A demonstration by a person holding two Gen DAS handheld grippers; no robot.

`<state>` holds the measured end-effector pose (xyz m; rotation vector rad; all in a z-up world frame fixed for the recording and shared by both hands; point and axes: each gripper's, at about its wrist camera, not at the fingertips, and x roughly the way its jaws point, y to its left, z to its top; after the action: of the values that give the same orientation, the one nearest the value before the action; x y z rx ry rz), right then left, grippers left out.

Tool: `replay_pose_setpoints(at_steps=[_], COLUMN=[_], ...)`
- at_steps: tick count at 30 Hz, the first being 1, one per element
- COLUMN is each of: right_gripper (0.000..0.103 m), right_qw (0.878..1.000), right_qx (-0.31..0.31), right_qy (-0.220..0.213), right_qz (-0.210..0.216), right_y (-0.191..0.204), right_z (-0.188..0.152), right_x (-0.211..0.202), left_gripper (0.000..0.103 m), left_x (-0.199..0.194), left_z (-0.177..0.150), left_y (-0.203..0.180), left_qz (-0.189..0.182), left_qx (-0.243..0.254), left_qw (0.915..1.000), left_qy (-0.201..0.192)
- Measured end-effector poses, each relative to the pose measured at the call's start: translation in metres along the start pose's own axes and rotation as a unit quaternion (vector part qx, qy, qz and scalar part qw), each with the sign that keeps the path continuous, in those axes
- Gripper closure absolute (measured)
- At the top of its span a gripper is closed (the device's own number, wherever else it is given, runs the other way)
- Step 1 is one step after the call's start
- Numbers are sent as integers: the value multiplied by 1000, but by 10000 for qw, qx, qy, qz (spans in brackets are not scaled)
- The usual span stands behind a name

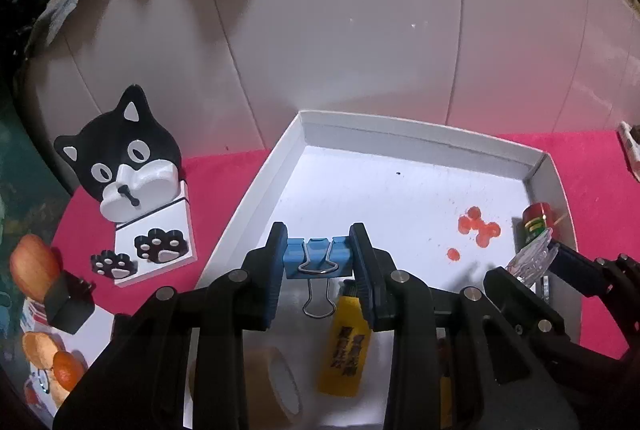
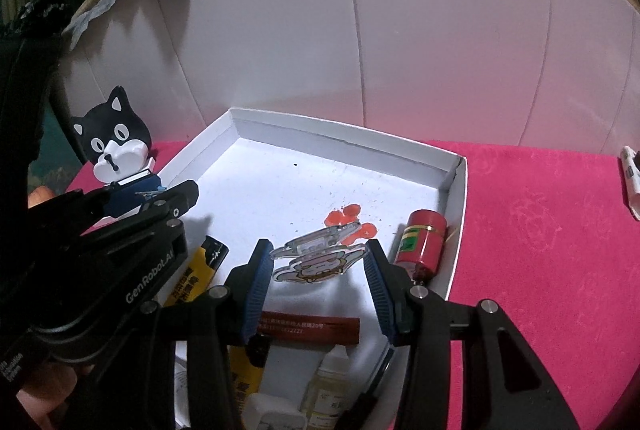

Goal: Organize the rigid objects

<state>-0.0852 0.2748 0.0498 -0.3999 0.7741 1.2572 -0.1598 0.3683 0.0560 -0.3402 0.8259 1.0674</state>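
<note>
My left gripper (image 1: 319, 256) is shut on a blue binder clip (image 1: 316, 255) and holds it above the white box (image 1: 416, 139). My right gripper (image 2: 318, 262) is shut on a clear acrylic cartoon charm (image 2: 320, 257), also above the box (image 2: 352, 142). In the box lie a yellow lighter (image 1: 347, 346), a roll of brown tape (image 1: 260, 386), a red cylinder (image 2: 423, 244), a dark red strip (image 2: 312, 329) and a small dropper bottle (image 2: 328, 386). The right gripper with the charm also shows in the left wrist view (image 1: 536, 262).
The box stands on a pink cloth (image 2: 540, 238). A black-and-white cat figure (image 1: 128, 166) on a white stand sits left of the box. A black cube (image 1: 68, 306) and fruit-like items (image 1: 30, 266) lie at far left. Red stains (image 1: 478, 228) mark the box floor.
</note>
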Motion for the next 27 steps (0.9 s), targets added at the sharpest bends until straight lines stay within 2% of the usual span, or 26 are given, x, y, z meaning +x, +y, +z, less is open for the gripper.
replay_pose_setpoints(at_steps=[2, 4, 6, 7, 8, 10, 11, 19, 22, 27], right_gripper=[56, 53, 45, 32, 15, 0, 0, 0, 0, 0], right_qw=[10000, 9999, 10000, 10000, 9999, 9999, 9999, 9994, 9991, 9979], right_qx=[-40, -48, -29, 5, 65, 138, 143, -2, 11, -38], right_qy=[41, 82, 26, -2, -24, -26, -62, -339, -433, -648], right_qz=[18, 50, -11, -36, -73, -37, -18, 17, 30, 0], right_y=[0, 0, -3, -5, -8, -12, -13, -6, -7, -5], right_z=[0, -1, -2, -2, -2, -3, -4, -12, -14, -20], right_x=[2, 3, 0, 0, -2, -3, -5, -33, -43, -66], left_gripper=[70, 63, 26, 19, 14, 6, 0, 0, 0, 0], left_x=[2, 1, -2, -5, -8, -13, -17, -68, -90, -121], left_z=[-1, -2, -3, -3, -4, -6, -8, -19, -26, -39], left_y=[1, 4, 9, 16, 21, 29, 31, 39, 46, 43], left_qz=[-12, 18, 169, 236, 207, 161, 180, 212, -19, 311], left_qx=[15, -23, -117, -228, -325, -519, -568, -832, -1009, -1006], left_qw=[10000, 10000, 9998, 9995, 9992, 9985, 9981, 9933, 9906, 9897], left_qy=[63, 80, 32, -42, -84, -117, -143, -775, -922, -973])
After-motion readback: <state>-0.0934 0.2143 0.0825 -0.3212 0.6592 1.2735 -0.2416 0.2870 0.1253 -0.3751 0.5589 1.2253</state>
